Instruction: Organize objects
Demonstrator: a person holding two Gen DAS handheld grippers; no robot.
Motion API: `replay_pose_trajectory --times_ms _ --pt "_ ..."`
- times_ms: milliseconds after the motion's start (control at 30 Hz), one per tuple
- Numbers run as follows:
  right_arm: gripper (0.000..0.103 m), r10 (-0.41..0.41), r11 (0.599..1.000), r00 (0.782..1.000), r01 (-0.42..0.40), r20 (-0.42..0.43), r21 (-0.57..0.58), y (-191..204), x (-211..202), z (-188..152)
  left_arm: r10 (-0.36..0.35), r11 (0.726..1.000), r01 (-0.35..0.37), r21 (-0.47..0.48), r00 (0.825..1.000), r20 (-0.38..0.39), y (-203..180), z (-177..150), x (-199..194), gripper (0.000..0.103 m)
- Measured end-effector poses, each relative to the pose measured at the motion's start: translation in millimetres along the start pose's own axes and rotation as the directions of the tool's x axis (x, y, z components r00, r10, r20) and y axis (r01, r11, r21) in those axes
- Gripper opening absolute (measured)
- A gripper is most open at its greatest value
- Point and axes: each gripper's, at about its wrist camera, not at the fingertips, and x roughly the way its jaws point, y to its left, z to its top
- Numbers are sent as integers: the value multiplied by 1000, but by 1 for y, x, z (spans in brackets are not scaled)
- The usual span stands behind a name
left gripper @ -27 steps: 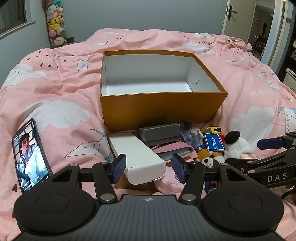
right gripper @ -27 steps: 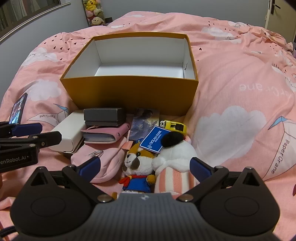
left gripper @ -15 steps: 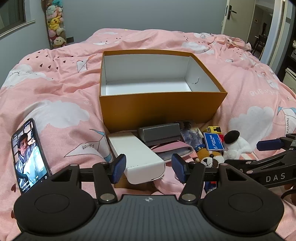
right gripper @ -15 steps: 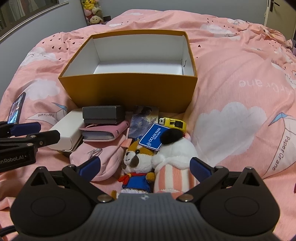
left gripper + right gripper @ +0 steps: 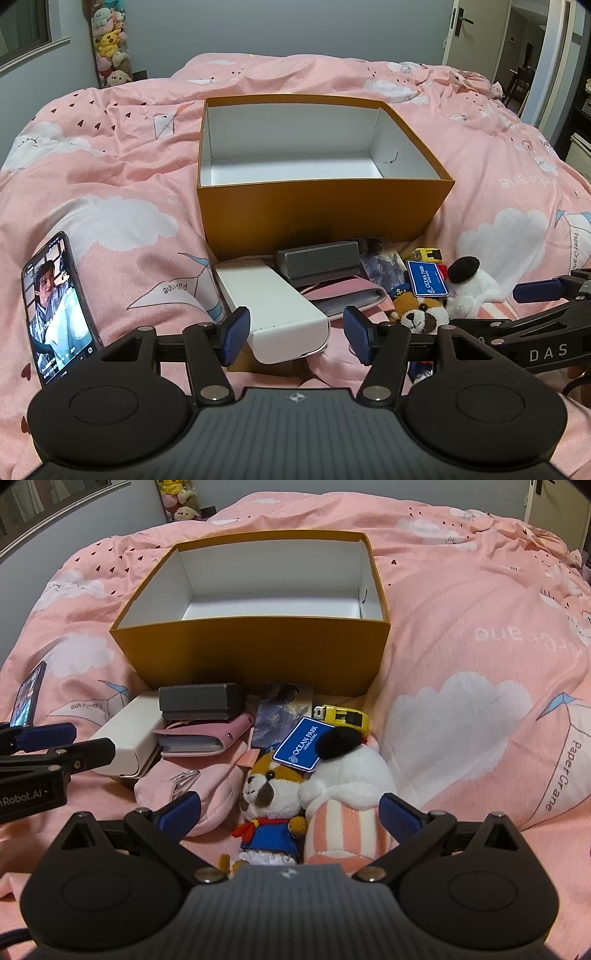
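Note:
An empty orange box (image 5: 325,214) (image 5: 251,657) stands open on the pink bed. Before it lie a white box (image 5: 273,306) (image 5: 129,734), a grey case (image 5: 317,260) on a pink wallet (image 5: 207,734), a photo card (image 5: 280,712), a yellow tape measure (image 5: 343,716), a brown plush (image 5: 269,794) and a white plush (image 5: 351,782). My left gripper (image 5: 297,336) is open, its pads either side of the white box's near end without touching it. Wide open, my right gripper (image 5: 289,812) hovers over both plush toys.
A lit phone (image 5: 59,306) lies on the duvet at the left. A pink pouch (image 5: 207,794) with a clip sits under the wallet. The two grippers are close side by side. A door and a dark shelf are at the far right.
The right wrist view has crept slightly closer to the plush toys. The left gripper has hardly moved. Both jaws keep their width and no object has shifted.

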Motion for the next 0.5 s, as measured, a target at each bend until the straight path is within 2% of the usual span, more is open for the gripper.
replay_pose_trajectory --times_ms 500 --pt "102 14 1000 1000 -14 -8 14 -3 1 -2 -25 1000 25 -9 1000 -16 1 0 2 68"
